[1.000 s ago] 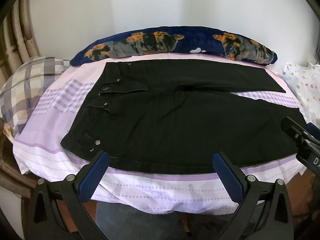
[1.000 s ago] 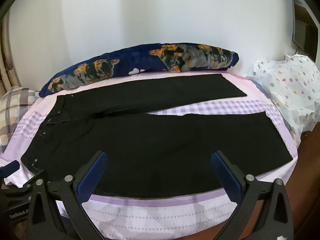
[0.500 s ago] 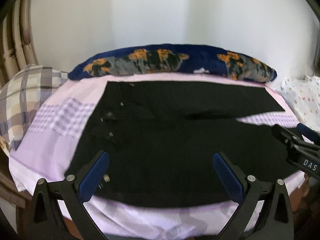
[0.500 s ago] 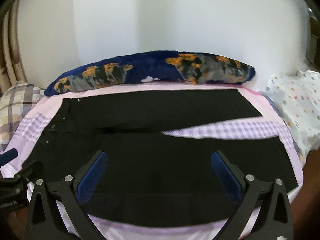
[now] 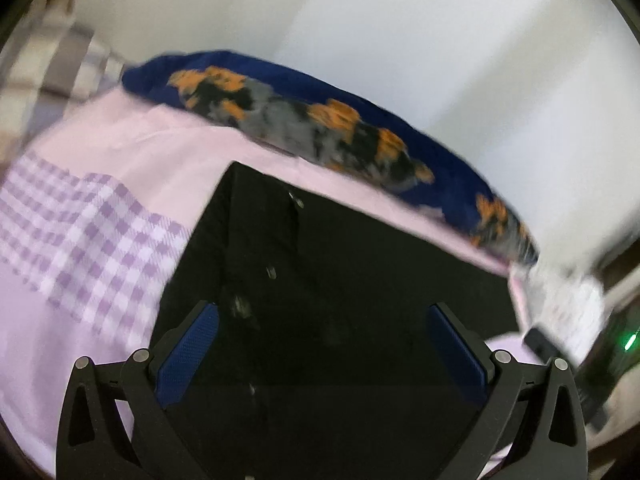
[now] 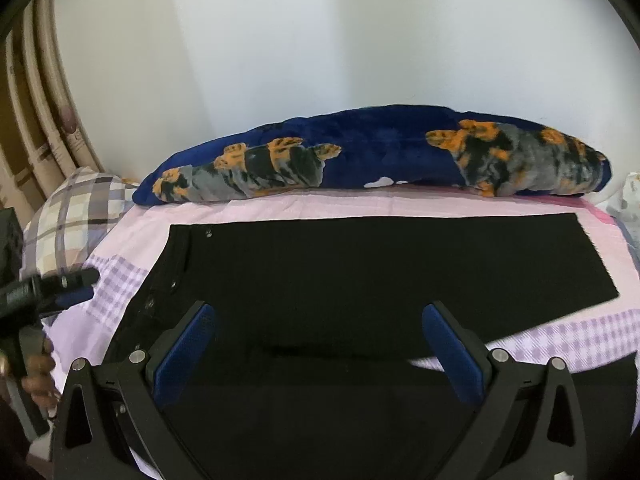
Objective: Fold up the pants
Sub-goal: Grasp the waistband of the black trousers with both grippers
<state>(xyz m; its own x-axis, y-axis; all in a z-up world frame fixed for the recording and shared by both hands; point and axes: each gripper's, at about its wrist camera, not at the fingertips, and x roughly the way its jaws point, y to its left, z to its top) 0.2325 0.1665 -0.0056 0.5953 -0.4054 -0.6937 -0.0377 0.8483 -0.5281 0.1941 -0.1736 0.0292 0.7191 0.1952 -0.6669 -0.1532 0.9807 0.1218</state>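
Black pants (image 6: 400,268) lie flat on the pink and lilac bed sheet (image 6: 360,204), waist to the left and legs running right. The far leg ends near the bed's right side, and a strip of checked sheet shows between the legs. My right gripper (image 6: 320,354) hangs open low over the near leg, nothing between its blue pads. In the blurred, tilted left wrist view, my left gripper (image 5: 322,356) is open over the buttoned waist of the pants (image 5: 340,280). The left gripper (image 6: 52,286) also shows at the left edge of the right wrist view, held by a hand (image 6: 36,370).
A long navy bolster (image 6: 380,152) with orange and grey print lies along the wall behind the pants. A plaid pillow (image 6: 76,208) and a rattan headboard (image 6: 36,120) are at the left. White dotted fabric (image 6: 630,196) sits at the far right.
Both grippers have moved forward and lower, from the bed's front edge to over the pants. The left view has tilted and swung toward the waist. The pants lie as before.
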